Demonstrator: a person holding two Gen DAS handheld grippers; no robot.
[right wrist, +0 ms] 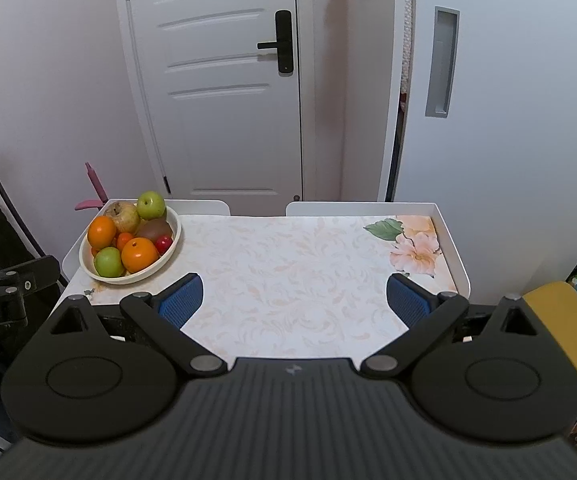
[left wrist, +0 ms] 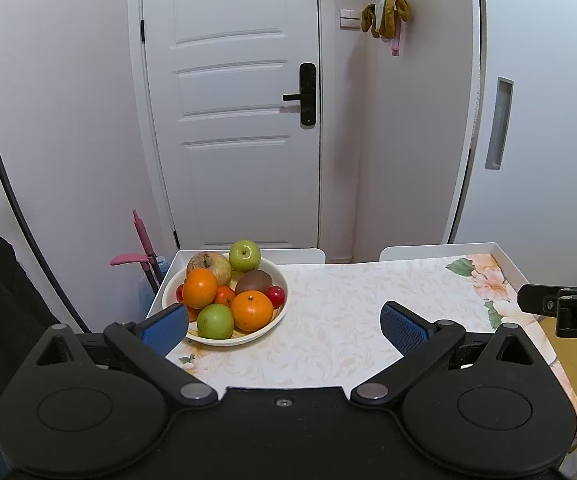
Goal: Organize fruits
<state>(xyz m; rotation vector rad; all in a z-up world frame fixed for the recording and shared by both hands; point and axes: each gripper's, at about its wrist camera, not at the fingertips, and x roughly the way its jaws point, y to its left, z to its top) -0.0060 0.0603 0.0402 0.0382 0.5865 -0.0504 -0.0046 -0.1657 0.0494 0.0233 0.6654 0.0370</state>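
**All the fruit sits in the bowl, and both my claws are empty**

The bowl (left wrist: 224, 334) sits at the far left corner of the table (left wrist: 348, 320), and every fruit I can see is piled inside it. At the front of the bowl lie a green apple (left wrist: 215, 321) and a large orange (left wrist: 251, 311). Behind them are a second orange (left wrist: 199, 288), a small tangerine (left wrist: 225, 295), a brown kiwi (left wrist: 253, 281) and a small red fruit (left wrist: 275, 296). At the back rim sit a blotchy brownish pear or apple (left wrist: 209, 267) and another green apple (left wrist: 244, 255). A second red fruit peeks out at the bowl's left edge.

I see no fruit on the flowered tablecloth outside the bowl, and no second container to sort into. Either the gathering is finished or the sorting has not begun; I cannot tell which from here. If the fruits are to be laid out, all of that is left.

My left claw (left wrist: 284, 326) hovers just in front of the bowl, spread wide and holding nothing. Its left pad overlaps the bowl's near rim in my view, though I cannot tell whether it touches. My right claw (right wrist: 294, 300) hangs over the middle of the table's near edge, well to the right of the bowl (right wrist: 128, 276), also spread wide and empty. Both point level toward the door (right wrist: 216, 80) beyond the bowl.
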